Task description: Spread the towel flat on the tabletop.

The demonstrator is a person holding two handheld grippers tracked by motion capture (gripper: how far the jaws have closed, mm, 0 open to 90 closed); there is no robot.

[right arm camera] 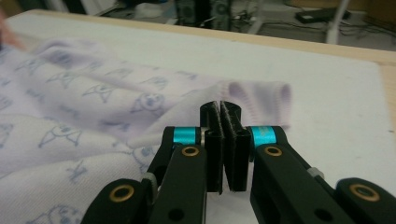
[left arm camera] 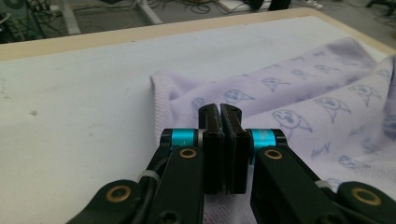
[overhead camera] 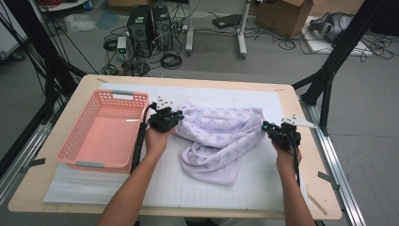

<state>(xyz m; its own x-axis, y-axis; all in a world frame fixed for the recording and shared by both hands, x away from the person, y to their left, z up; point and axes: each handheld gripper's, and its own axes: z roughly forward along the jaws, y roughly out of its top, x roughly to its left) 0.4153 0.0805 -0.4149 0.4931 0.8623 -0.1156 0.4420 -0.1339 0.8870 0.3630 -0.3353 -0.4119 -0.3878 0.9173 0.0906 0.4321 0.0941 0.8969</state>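
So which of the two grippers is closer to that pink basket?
The left gripper. It sits just past the right-hand rim of the pink basket, at the near edge of the lilac cloth. The right gripper is across the cloth, by its far side.

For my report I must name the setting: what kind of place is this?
Probably a robotics lab: black computer towers and tangled black cables on the grey floor, black metal frame struts around the wooden table.

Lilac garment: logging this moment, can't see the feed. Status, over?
Left tool and right tool both shut, one at each end of the lilac printed garment. Garment bunched on the white mat. Pink basket alongside, apart from it.
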